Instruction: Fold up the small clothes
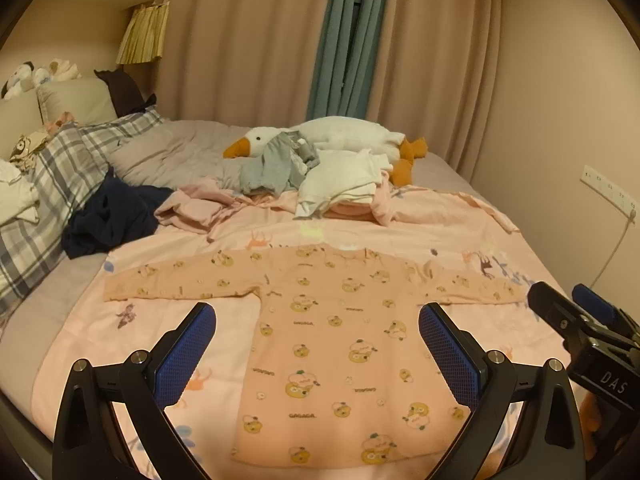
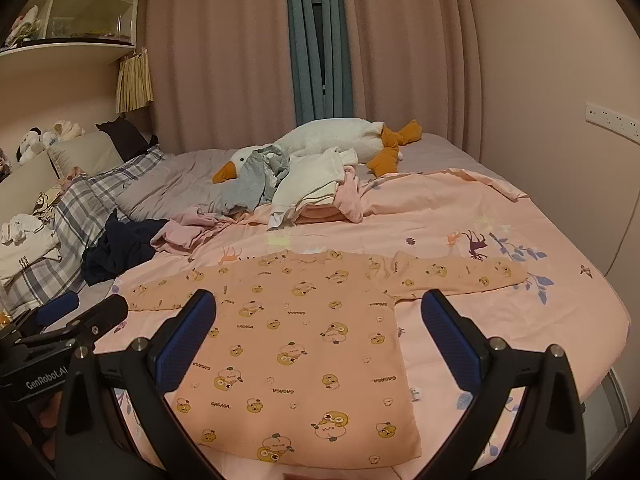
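Across the pink printed quilt [image 1: 440,216] lies a peach long-sleeved cotton shirt with cartoon prints [image 1: 336,344], flat, both sleeves spread. Beyond the shirt sits a white plush goose [image 1: 344,136] beside rumpled clothes. Above the shirt's hem, the left gripper [image 1: 318,322] and right gripper [image 2: 319,308] hover, blue textured fingers wide apart, holding nothing.

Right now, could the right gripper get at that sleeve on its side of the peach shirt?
Probably yes. The right gripper is open above the shirt, and the sleeve lies flat just beyond its right finger with nothing on it.
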Demonstrator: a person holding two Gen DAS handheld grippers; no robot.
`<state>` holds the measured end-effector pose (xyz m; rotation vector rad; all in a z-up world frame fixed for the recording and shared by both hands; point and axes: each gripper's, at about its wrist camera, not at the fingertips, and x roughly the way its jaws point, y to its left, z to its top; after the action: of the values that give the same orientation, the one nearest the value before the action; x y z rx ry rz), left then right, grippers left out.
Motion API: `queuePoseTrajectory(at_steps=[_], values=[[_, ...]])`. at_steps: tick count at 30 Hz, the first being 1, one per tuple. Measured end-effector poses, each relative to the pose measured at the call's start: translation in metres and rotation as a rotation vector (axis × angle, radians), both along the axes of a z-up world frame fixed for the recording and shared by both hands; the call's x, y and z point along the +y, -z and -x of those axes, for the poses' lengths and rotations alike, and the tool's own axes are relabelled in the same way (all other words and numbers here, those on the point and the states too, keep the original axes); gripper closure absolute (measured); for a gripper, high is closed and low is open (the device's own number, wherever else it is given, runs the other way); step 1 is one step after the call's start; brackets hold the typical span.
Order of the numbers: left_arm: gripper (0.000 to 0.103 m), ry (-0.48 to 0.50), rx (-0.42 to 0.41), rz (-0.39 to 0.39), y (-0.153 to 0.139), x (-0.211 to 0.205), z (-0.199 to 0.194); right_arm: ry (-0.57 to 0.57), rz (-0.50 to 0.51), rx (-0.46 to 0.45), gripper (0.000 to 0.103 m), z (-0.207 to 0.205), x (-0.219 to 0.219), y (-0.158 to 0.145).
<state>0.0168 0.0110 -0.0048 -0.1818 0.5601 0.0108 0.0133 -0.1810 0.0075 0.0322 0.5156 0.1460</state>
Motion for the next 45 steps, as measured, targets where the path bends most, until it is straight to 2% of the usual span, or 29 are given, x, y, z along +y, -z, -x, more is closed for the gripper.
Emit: queuePoseTrajectory(at_steps=[12, 18, 45], values=[[0.002, 0.017, -0.001, 0.001, 0.0009, 0.0015, -0.0002, -0.018, 0.006, 0.012, 0.000, -0.0025, 0.0034, 0.0019], [0.002, 0.005, -0.001, -0.028, 0.0045, -0.0024, -0.0014, -0.001, 0.014, 0.012, 0.000, -0.0036, 0.0018, 0.0034], [0.002, 0.011, 0.006, -0.014, 0.0074, 0.0042, -0.0029, 0.001, 0.047, 0.028, 0.000, -0.0109, 0.0102, 0.0083]])
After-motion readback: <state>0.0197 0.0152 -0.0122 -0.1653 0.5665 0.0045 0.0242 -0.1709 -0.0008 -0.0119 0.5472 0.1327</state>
